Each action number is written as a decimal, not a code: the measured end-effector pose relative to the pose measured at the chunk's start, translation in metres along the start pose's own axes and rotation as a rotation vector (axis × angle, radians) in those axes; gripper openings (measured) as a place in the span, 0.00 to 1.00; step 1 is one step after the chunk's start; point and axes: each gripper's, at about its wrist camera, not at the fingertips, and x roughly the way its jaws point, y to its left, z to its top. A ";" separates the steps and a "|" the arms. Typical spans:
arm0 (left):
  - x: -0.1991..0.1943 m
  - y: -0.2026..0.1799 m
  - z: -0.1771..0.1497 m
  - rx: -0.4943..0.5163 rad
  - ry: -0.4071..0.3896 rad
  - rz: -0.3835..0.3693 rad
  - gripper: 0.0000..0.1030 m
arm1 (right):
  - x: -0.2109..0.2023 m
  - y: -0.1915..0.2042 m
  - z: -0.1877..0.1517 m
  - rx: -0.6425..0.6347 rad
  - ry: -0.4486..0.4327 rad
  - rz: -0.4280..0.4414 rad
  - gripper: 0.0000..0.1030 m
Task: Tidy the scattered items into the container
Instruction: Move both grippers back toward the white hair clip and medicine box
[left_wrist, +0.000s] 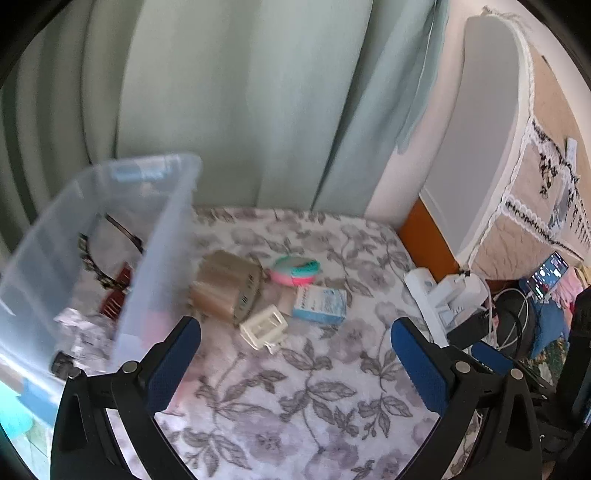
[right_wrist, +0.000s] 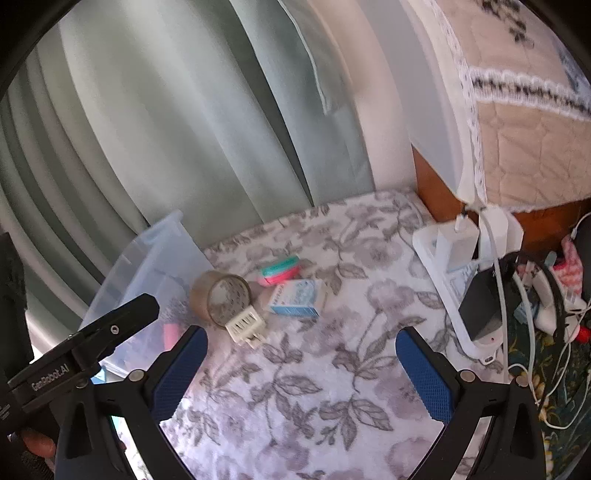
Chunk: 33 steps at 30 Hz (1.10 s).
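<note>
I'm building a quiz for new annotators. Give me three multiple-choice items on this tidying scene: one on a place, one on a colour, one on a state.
1. Where is the clear container relative to the scattered items?
A. Left of them
B. Right of them
C. Behind them

2. What colours is the round item behind the blue-and-white box?
A. Yellow and black
B. Pink and teal
C. Plain white

3. How do the jaws of the left gripper stand?
A. Shut on the box
B. Shut, empty
C. Open, empty

Answers:
1 A, its wall stands left of the tape roll.
2 B, both colour bands show.
3 C, floral cloth shows between its blue pads.
</note>
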 end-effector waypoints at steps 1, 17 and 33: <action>0.005 0.000 -0.001 -0.003 0.010 0.000 1.00 | 0.004 -0.003 -0.001 0.006 0.010 -0.003 1.00; 0.056 -0.022 -0.005 0.113 0.036 0.134 1.00 | 0.052 -0.040 -0.005 0.051 0.122 -0.025 1.00; 0.127 0.027 -0.031 -0.098 0.207 0.184 0.99 | 0.110 -0.025 -0.006 -0.058 0.205 0.010 1.00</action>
